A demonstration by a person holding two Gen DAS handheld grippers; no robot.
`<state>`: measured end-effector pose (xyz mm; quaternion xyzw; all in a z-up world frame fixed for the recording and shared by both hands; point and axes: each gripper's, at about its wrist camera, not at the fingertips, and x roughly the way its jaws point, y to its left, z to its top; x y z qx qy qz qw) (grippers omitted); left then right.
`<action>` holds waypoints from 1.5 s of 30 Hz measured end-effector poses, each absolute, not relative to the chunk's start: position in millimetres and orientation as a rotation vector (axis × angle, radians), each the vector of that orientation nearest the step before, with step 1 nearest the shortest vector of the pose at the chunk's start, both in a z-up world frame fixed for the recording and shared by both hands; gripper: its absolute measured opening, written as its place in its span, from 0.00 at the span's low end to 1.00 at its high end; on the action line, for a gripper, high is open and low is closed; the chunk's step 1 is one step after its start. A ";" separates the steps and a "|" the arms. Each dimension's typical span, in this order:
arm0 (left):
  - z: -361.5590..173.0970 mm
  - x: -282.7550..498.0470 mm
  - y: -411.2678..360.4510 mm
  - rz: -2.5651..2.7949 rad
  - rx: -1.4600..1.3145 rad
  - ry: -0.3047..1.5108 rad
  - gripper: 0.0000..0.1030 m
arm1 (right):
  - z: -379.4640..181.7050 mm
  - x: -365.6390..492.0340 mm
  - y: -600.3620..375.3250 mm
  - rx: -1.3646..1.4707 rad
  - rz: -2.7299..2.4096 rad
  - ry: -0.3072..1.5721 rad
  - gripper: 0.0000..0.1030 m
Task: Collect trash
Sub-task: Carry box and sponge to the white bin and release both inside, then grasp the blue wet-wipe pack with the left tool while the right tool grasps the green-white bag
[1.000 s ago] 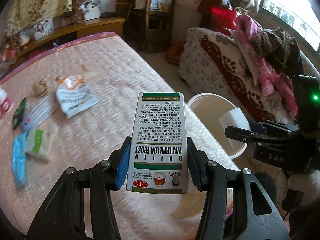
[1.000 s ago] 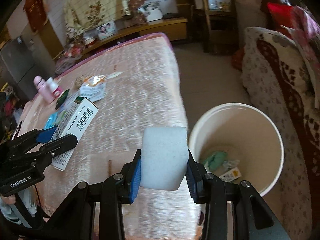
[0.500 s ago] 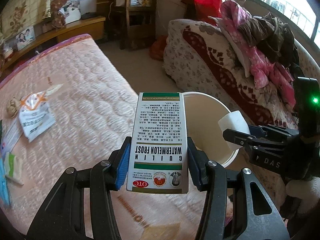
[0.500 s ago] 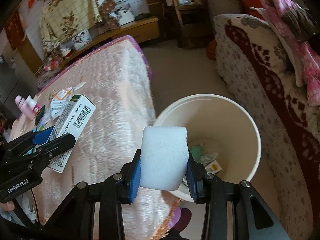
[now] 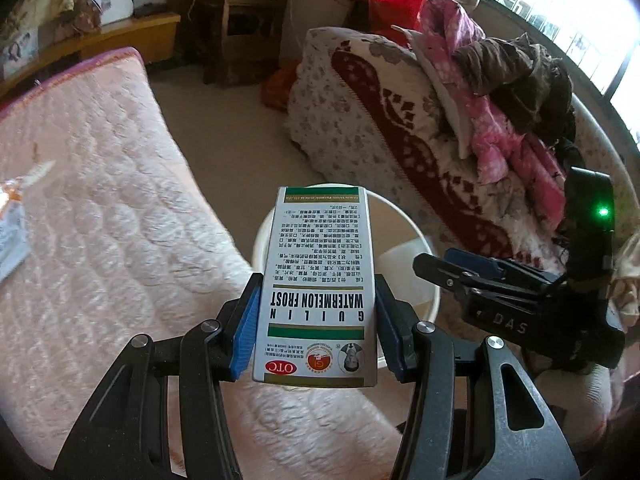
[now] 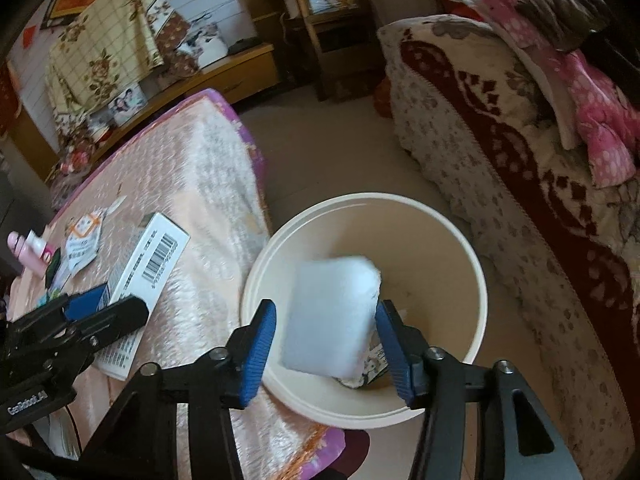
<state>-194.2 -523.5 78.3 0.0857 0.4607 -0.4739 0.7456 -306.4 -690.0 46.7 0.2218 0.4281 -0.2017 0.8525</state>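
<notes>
the right gripper (image 6: 326, 342) has just spread its jaws over the bin (image 6: 476, 276); the blurred white pad (image 6: 330, 316) looks already released and falling in. the left gripper (image 5: 316, 330) pinches the box (image 5: 318, 292) above the bin's rim, next to drop.

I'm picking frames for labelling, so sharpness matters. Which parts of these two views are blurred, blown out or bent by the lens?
Right wrist view: the white foam block between the right gripper pads is smeared with motion blur, while the bin rim stays fairly crisp. Left wrist view: the medicine box print is sharp, the window is blown out, and the bed edge bows from fisheye distortion.
</notes>
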 end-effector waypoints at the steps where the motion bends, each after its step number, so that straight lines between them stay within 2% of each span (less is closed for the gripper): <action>1: 77.4 -194.6 -524.9 -1.038 0.190 1.011 0.50 | 45.7 -307.6 -692.6 0.476 -0.432 0.901 0.49; 3: 74.7 -195.2 -526.5 -1.042 0.193 1.021 0.57 | 43.6 -309.6 -695.7 0.496 -0.432 0.901 0.54; 23: 83.1 -189.5 -471.6 -0.896 0.253 0.931 0.57 | 40.1 -295.8 -654.8 0.464 -0.353 0.934 0.56; 33: 91.1 -178.7 -414.1 -0.811 0.228 0.899 0.57 | 53.7 -276.0 -608.6 0.391 -0.299 0.934 0.59; 45: 102.2 -153.7 -310.6 -0.644 0.164 0.883 0.57 | 53.8 -231.2 -534.5 0.327 -0.149 0.963 0.62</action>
